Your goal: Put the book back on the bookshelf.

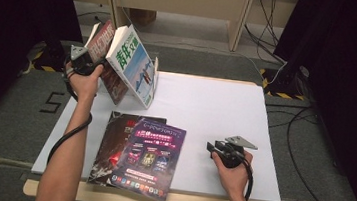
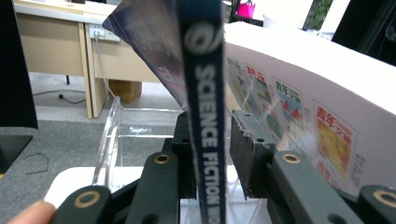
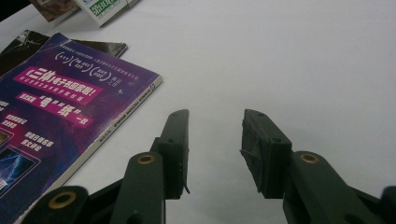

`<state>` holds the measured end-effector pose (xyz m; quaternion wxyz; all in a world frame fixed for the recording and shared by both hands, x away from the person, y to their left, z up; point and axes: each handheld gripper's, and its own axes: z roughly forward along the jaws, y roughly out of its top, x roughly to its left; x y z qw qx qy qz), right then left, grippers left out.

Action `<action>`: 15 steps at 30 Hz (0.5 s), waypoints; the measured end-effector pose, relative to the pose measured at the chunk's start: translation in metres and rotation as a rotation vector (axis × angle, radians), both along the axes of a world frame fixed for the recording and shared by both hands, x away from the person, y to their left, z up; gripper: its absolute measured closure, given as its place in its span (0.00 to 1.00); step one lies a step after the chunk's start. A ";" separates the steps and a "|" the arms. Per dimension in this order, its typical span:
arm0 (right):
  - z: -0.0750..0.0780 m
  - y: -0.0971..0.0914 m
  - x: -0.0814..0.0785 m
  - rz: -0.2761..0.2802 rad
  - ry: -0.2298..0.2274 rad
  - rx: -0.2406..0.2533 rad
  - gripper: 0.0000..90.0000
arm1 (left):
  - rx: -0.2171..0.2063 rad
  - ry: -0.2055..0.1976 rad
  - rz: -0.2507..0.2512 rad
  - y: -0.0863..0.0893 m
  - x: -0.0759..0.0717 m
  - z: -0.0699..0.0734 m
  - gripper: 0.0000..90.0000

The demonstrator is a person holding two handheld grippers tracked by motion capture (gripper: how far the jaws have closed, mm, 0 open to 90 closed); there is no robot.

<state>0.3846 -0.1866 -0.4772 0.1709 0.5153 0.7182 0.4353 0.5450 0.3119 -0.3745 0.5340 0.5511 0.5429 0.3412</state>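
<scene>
At the table's back left, two magazines lean in a clear stand (image 2: 109,140): one with a reddish cover (image 1: 103,37) and a white one with green characters (image 1: 132,63). In the left gripper view the first shows a blue spine (image 2: 205,93) reading "SCIENCE FICTION", with the white magazine (image 2: 327,116) just to its right. My left gripper (image 1: 101,64) (image 2: 212,126) straddles that spine; the left pad touches it, the right pad stands slightly off it. My right gripper (image 1: 210,146) (image 3: 215,126) rests low on the white table (image 1: 215,109), open with nothing between its fingers.
A purple magazine (image 1: 151,153) (image 3: 56,107) lies flat at the front, overlapping a dark one (image 1: 117,139) (image 3: 28,46). It is just left of my right gripper. A wooden desk (image 1: 177,0) stands behind the table, and cables (image 1: 295,123) trail on the floor at the right.
</scene>
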 end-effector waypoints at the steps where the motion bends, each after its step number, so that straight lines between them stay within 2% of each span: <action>1: 0.000 0.000 0.000 -0.001 0.001 0.000 0.69 | 0.000 0.017 -0.004 0.001 -0.001 0.002 0.80; 3: 0.000 0.000 0.000 -0.001 0.002 0.000 0.69 | 0.015 0.032 -0.011 0.003 -0.002 0.007 0.81; 6: 0.000 0.000 0.000 -0.001 0.006 -0.002 0.69 | 0.019 0.075 -0.023 0.005 -0.002 0.009 0.85; 15: 0.000 0.000 0.000 -0.001 0.015 -0.002 0.68 | -0.013 0.108 -0.016 0.004 -0.004 0.005 0.91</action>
